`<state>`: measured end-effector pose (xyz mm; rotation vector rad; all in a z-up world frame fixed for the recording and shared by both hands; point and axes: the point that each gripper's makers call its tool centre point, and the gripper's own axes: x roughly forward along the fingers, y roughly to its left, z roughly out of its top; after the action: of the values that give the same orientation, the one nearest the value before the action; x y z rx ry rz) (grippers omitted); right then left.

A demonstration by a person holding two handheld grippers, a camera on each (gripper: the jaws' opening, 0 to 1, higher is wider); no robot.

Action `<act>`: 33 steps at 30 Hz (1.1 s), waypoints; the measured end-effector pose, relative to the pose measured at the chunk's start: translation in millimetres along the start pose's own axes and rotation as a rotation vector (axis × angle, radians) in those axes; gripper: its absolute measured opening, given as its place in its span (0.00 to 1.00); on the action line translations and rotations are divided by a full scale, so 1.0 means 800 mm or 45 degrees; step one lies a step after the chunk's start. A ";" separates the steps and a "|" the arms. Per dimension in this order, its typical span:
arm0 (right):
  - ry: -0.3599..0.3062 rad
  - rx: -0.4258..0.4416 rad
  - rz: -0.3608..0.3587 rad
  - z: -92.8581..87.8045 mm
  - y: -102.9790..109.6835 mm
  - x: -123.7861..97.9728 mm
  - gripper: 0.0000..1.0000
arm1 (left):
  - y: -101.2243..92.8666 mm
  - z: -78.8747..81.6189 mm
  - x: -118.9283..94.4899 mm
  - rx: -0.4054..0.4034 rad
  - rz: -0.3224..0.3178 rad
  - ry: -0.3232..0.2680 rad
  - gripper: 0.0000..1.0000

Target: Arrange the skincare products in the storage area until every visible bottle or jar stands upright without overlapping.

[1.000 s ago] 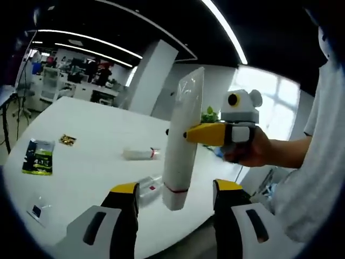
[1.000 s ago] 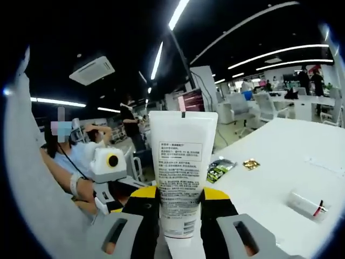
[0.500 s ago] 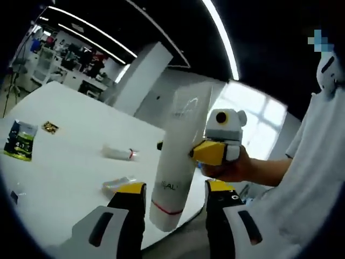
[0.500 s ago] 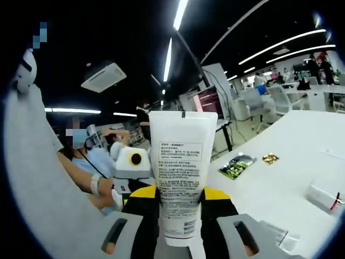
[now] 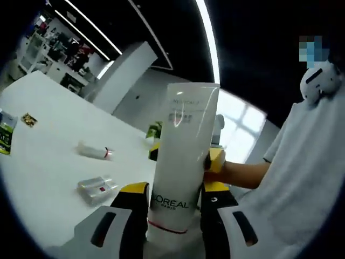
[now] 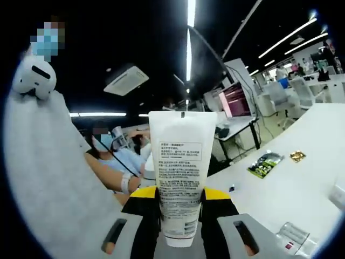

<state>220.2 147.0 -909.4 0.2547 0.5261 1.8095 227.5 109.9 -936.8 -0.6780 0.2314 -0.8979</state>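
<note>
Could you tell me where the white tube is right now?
The white tube is clamped upright in the right gripper, and sits between the left gripper's jaws.

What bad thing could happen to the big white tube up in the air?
The white tube is held above the white table by the right claw, with the left claw closing around its lower end. Pulled both ways, it might slip and fall. On the table, it could land on the small clear bottle lying there.

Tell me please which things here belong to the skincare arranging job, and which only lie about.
Job: white tube held in right gripper; small bottle; clear jar; left gripper.
Lying about: green packet; gold sachet.
</note>
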 end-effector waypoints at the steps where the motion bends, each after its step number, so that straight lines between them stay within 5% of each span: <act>1: -0.006 0.001 0.004 0.000 0.000 0.000 0.22 | 0.000 0.000 0.000 0.010 -0.007 0.001 0.30; 12: -0.031 0.131 -0.044 -0.009 -0.015 0.004 0.23 | 0.011 -0.005 -0.006 0.022 0.068 0.039 0.27; 23: 0.030 0.182 -0.239 -0.018 -0.042 0.028 0.30 | 0.051 -0.009 -0.016 0.171 0.366 0.090 0.25; 27: -0.017 0.301 -0.356 -0.017 -0.058 0.032 0.31 | 0.063 -0.009 -0.019 0.257 0.478 0.108 0.25; 33: -0.028 0.325 -0.485 -0.019 -0.068 0.032 0.29 | 0.074 -0.016 -0.023 0.358 0.573 0.175 0.25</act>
<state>252.4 180.2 -950.9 0.3242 0.7385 1.3690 248.4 144.2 -985.8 -0.2839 0.3568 -0.5290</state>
